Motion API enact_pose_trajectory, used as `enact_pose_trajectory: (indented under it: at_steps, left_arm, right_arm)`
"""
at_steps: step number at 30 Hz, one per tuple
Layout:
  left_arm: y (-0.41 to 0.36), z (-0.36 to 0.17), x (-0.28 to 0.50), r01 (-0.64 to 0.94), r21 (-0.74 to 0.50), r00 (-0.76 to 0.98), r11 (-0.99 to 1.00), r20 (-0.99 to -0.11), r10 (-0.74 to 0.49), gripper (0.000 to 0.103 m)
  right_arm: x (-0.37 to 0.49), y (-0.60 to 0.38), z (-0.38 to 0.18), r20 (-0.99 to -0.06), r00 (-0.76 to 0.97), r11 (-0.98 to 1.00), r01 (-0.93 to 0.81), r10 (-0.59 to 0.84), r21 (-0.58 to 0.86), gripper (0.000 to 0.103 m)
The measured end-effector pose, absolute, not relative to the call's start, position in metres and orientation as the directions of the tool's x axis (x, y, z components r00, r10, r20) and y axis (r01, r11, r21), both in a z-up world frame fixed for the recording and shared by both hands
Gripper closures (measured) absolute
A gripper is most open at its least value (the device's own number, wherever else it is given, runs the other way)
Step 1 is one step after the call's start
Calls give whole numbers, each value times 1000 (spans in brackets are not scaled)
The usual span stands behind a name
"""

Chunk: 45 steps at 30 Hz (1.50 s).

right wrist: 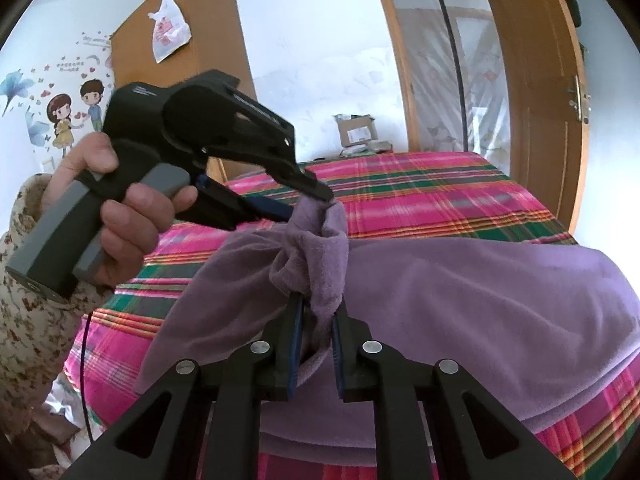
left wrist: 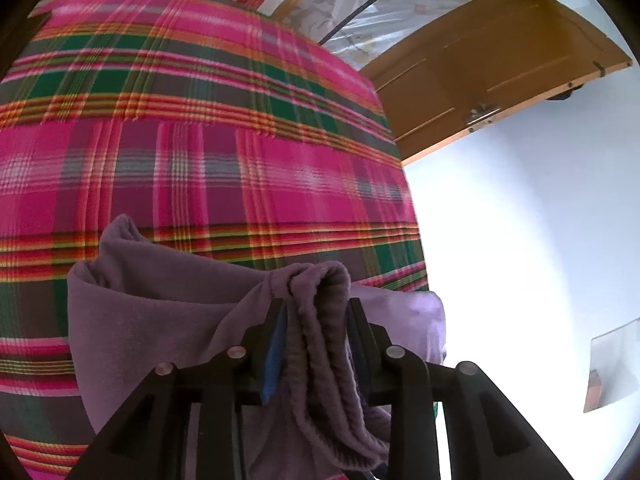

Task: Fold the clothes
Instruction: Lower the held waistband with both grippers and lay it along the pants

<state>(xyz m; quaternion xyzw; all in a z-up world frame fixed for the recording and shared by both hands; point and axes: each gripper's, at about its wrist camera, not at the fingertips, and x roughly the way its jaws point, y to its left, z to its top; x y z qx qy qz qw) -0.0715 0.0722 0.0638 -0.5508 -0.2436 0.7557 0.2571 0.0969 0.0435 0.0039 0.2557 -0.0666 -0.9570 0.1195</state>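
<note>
Your left gripper [left wrist: 318,320] loosely straddles the purple fleece garment's [right wrist: 460,288] ribbed hem above the plaid bed [left wrist: 200,120]; your right gripper [right wrist: 316,312] pinches it. Lower both corners evenly.

Purple fleece garment [right wrist: 460,280] on pink/green/orange plaid bedspread [left wrist: 200,120], black grippers w/ blue pads [left wrist: 274,352], floral cream sleeve [right wrist: 24,320], brown door [left wrist: 500,60].

The left wrist view sits on the left tool [left wrist: 316,320], looking steeply down at the bed [left wrist: 200,120] from close. The right wrist view looks flatter along the right tool [right wrist: 316,312] (door [right wrist: 532,92] behind). Both share the purple garment [right wrist: 480,280] and bed.
</note>
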Motion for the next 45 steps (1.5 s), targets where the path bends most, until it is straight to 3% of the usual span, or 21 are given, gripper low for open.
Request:
enact_pose_trajectory:
  at_steps: [13, 22, 26, 31, 35, 40, 41, 45]
  left_arm:
    - [10, 65, -48, -53, -646, -383, -762, -691, 613, 70]
    - [-24, 44, -42, 26, -673, -416, -740, -680, 604, 70]
    - [-33, 36, -41, 51, -689, -423, -723, -671, 610, 70]
    - [-37, 26, -39, 71, -696, -421, -714, -670, 611, 70]
    - [-38, 23, -42, 77, -700, -420, -710, -669, 614, 70]
    - [-41, 21, -45, 90, -700, -423, -709, -671, 609, 70]
    - [-41, 20, -46, 93, -701, -422, -707, -671, 609, 70]
    - [-41, 20, -47, 96, -701, -421, -707, -672, 609, 70]
  right_arm:
    - [96, 68, -15, -520, -805, -944, 142, -285, 297, 89]
    - [102, 88, -23, -557, -796, -950, 68, -236, 305, 77]
    - [109, 102, -16, -527, -827, -951, 29, -196, 308, 76]
    - [102, 92, 5, -459, -851, -958, 153, -253, 244, 71]
    - [80, 72, 7, -510, -816, -962, 240, -272, 128, 71]
    - [60, 73, -2, -585, -766, -963, 240, -266, 123, 70]
    - [59, 75, -3, -588, -761, -961, 241, -275, 137, 71]
    - [62, 76, -6, -587, -743, -947, 265, -320, 180, 91]
